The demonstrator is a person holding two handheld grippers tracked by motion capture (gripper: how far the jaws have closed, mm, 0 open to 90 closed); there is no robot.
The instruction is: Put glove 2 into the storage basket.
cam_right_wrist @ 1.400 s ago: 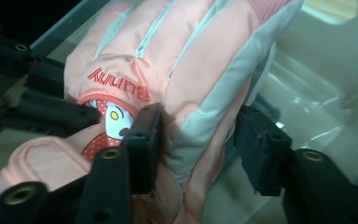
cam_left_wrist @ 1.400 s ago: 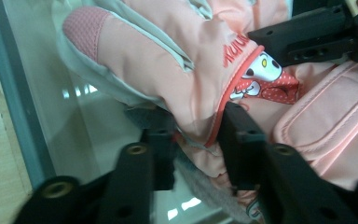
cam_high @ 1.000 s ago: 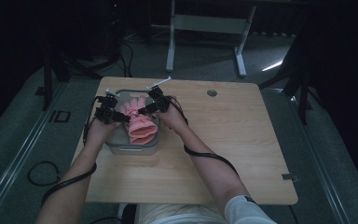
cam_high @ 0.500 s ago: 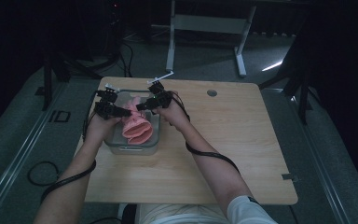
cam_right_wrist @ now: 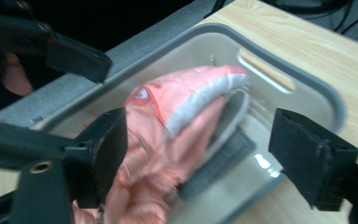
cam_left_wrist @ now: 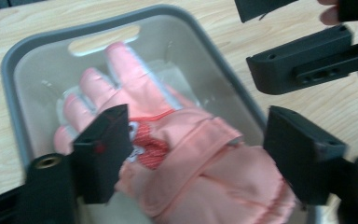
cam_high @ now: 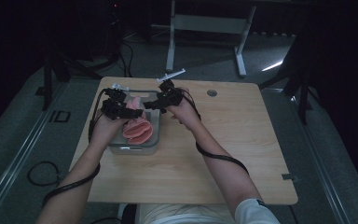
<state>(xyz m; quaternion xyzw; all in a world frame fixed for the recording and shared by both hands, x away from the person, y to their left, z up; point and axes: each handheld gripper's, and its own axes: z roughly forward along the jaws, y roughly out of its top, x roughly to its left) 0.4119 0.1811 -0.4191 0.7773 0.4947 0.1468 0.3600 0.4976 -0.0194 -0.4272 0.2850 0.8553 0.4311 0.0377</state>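
A pair of pink padded gloves (cam_high: 138, 129) lies in a clear bin with a grey rim (cam_high: 133, 150) at the table's left. My left gripper (cam_high: 121, 106) hovers over the bin's far left part. Its jaws have just been opening and stand wide, with a glove (cam_left_wrist: 186, 154) below and between them, pads off it (cam_left_wrist: 198, 121). My right gripper (cam_high: 157, 100) hangs over the bin's far right edge. Its jaws have also just been opening, and its pads are clear of the glove (cam_right_wrist: 186, 98) under them (cam_right_wrist: 200, 121).
The bin (cam_left_wrist: 14, 56) has a slot handle at its far end. The wooden table (cam_high: 233, 140) stretches bare to the right, with a round cable hole (cam_high: 211, 93) near its far edge. Cables trail from both grippers along the forearms. A desk frame (cam_high: 205, 23) stands beyond.
Both grippers have lifted up from the bin and their jaws have spread. The pink gloves have settled lower into the bin, no longer bunched between the grippers.
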